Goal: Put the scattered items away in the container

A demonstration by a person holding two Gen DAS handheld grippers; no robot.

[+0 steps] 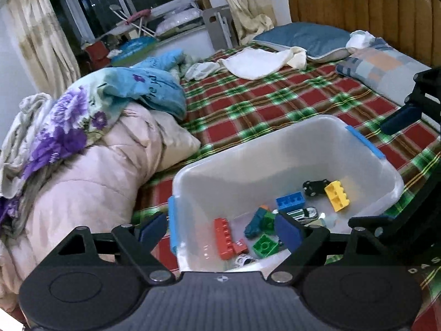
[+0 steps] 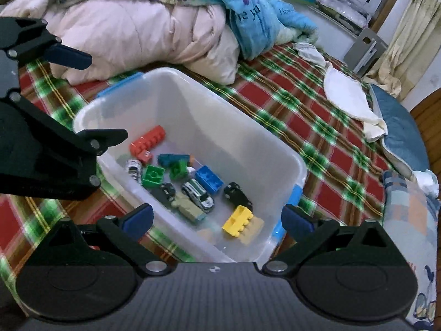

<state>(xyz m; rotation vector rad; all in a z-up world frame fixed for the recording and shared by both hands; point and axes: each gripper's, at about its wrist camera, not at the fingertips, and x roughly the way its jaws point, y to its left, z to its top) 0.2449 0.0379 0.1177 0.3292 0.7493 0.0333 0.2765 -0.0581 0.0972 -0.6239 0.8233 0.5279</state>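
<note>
A translucent white bin [image 1: 275, 143] [image 2: 248, 127] with blue latches stands on the plaid bed. Inside lie a red brick [image 1: 223, 238] [image 2: 147, 141], green bricks [image 1: 265, 245] [image 2: 153, 176], a blue brick [image 1: 290, 200] [image 2: 209, 179], a yellow brick [image 1: 336, 195] [image 2: 238, 221], and toy cars [image 1: 314, 186] [image 2: 198, 194]. My left gripper [image 1: 220, 230] is open and empty above the bin's near left corner. My right gripper [image 2: 217, 218] is open and empty above the bin's near edge. Each gripper shows at the edge of the other's view.
A heap of pink and flowered quilts [image 1: 82, 143] [image 2: 143, 27] lies beside the bin. Pillows [image 1: 303, 38] [image 2: 399, 132] and a white cloth [image 1: 256, 62] [image 2: 347, 96] lie toward the wooden headboard [image 1: 358, 0]. The plaid sheet [image 1: 275, 102] spreads beyond the bin.
</note>
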